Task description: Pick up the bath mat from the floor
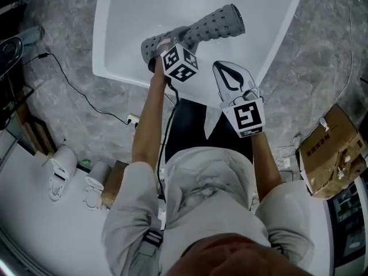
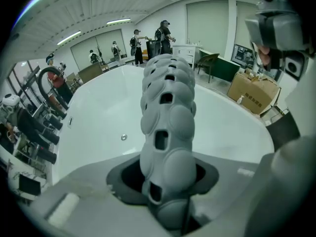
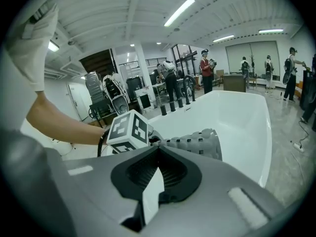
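The bath mat [image 1: 214,24] is a grey rubber mat with holes, rolled into a tube and held up over the white bathtub [image 1: 114,50]. My left gripper [image 1: 157,47] is shut on its near end. In the left gripper view the roll [image 2: 166,127] sticks out from between the jaws, over the tub [image 2: 94,122]. My right gripper [image 1: 225,69] hovers just right of the left one, its jaws together with nothing held. From the right gripper view [image 3: 158,150], the mat [image 3: 195,143] and the left gripper's marker cube [image 3: 129,130] lie just beyond its tips.
A torn cardboard box [image 1: 333,152] sits on the grey floor at the right. A black cable [image 1: 80,91] runs to a socket strip [image 1: 133,119] at the left. White objects [image 1: 60,172] rest on a pale surface lower left. Several people stand far off [image 2: 163,33].
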Motion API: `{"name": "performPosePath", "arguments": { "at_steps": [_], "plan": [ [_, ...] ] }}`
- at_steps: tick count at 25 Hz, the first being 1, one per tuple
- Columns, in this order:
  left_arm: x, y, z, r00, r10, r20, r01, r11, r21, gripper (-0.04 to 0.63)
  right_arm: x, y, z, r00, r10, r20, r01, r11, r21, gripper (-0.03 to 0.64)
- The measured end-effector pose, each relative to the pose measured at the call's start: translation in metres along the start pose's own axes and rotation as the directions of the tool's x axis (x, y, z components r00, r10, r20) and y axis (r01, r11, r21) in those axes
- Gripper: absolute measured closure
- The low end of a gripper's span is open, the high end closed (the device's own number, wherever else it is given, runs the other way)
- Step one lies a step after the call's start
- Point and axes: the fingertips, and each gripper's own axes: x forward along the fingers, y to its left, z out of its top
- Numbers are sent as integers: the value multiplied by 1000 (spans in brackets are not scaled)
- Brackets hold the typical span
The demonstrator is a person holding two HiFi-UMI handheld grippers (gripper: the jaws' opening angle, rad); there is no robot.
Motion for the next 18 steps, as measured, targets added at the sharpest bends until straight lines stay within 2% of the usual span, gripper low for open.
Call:
{"name": "performPosePath", "arguments": {
  "at_steps": [8, 18],
  "plan": [
    [-72, -2, 17, 998, 35, 47, -32, 998, -56, 426, -35, 28, 51, 999, -3, 37, 4, 999, -42, 615],
    [-148, 12, 63, 985, 89, 145, -72, 991, -116, 426, -66, 51, 117, 996, 1, 94, 10, 993, -117, 614]
  ]
}}
